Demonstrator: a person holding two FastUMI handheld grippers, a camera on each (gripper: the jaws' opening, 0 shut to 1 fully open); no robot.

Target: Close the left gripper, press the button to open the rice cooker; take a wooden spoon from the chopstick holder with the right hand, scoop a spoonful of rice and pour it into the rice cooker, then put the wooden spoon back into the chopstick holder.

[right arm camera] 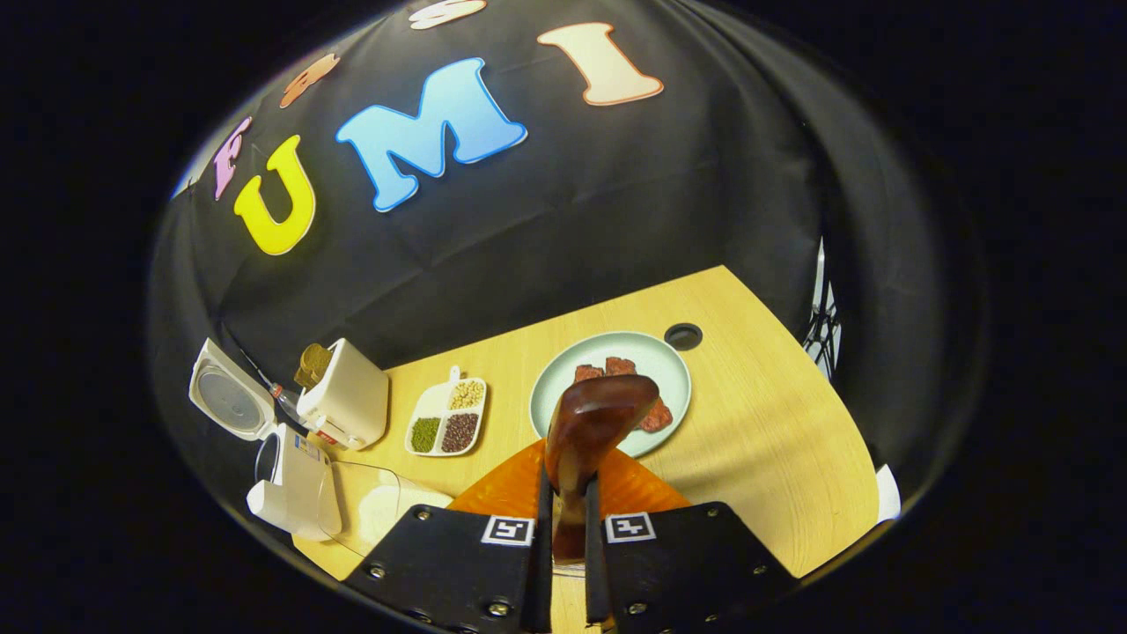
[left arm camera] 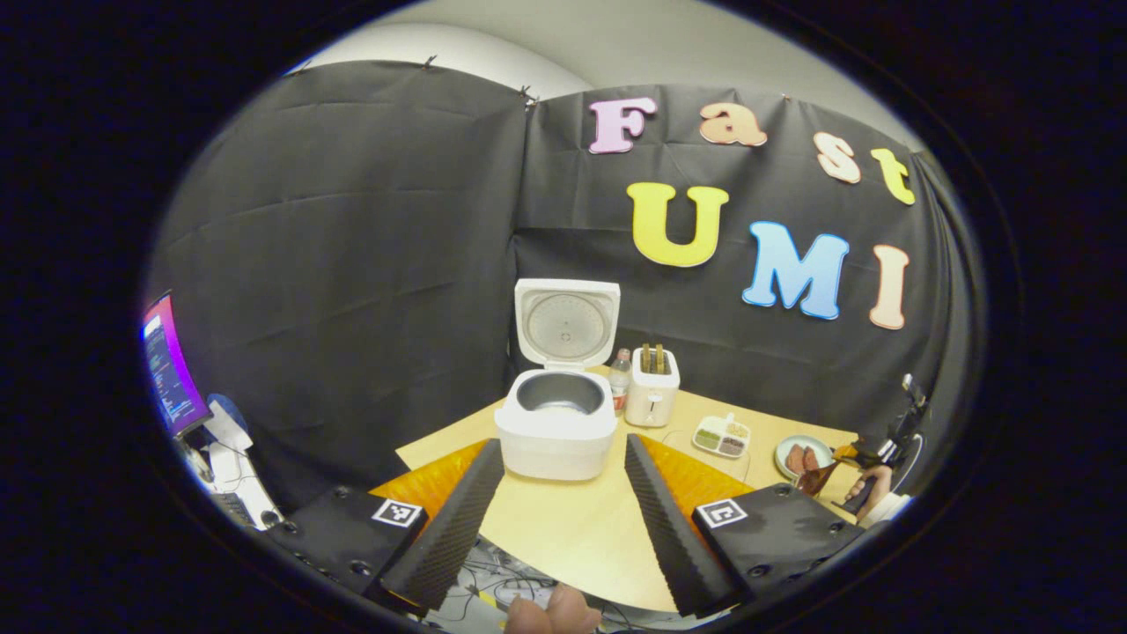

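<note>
While the white rice cooker (left arm camera: 556, 423) stands on the pale wooden desk (left arm camera: 572, 528) with its lid raised, the left tongs (left arm camera: 563, 511) hang released in front of it. The right tongs (right arm camera: 568, 528) are clenched on the handle of the dark brown wooden spoon (right arm camera: 592, 431), whose bowl is above a pale green round plate (right arm camera: 678, 370). The white chopstick holder (right arm camera: 348, 401) sits beside the cooker.

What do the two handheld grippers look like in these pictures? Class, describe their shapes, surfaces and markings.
The left gripper has two long, wedge-shaped fingers with ribbed faces. They are mounted on flat black blocks fixed with screws, each carrying a small square black-and-white marker, with orange parts behind. The right gripper has the same black screwed blocks, one square marker on each, and an orange part behind them.
</note>
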